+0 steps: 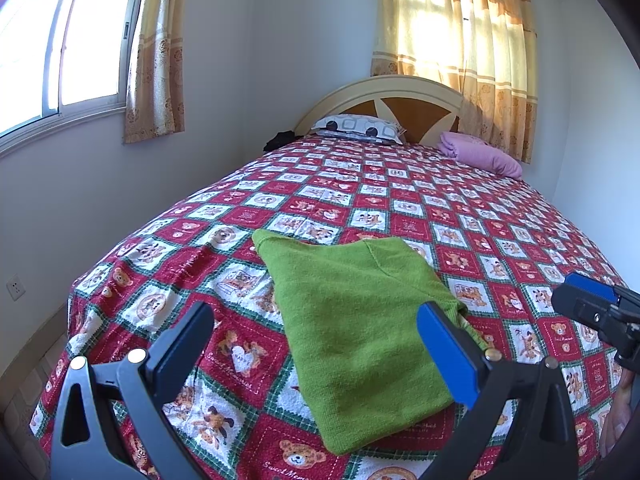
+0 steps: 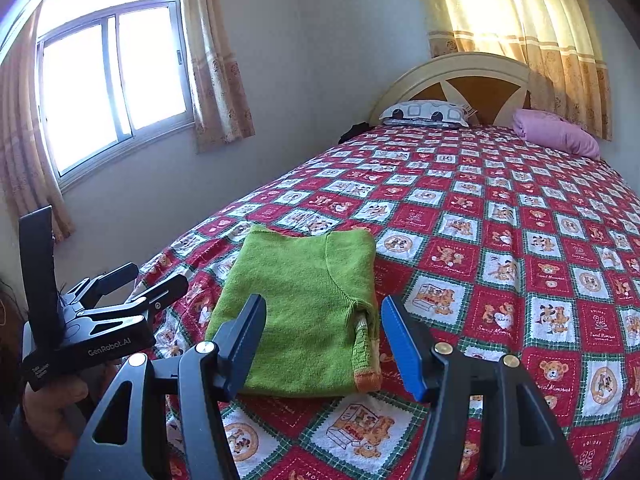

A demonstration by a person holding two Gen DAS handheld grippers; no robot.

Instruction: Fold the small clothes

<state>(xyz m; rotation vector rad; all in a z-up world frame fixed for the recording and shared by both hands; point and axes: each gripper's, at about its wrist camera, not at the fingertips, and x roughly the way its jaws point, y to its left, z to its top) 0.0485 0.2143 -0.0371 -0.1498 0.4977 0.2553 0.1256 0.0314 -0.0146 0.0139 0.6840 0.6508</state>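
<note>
sweater [image 1: 352,336], green and already folded into a compact packet, lies flat on the bed [image 1: 460,216] near its foot edge, far from the headboard [image 1: 384,96]. its long axis runs from the foot edge toward the headboard. both tools hover just short of the sweater's near edge, not touching it: the left hand-held gripper [image 1: 316,348] released, jaws wide and empty, and the right hand-held gripper [image 2: 324,344] also released and empty, straddling the sweater's right side where an orange-trimmed cuff [image 2: 366,356] pokes out. the right looks nearer that cuff, so tucking it would likely fall to it.
</note>
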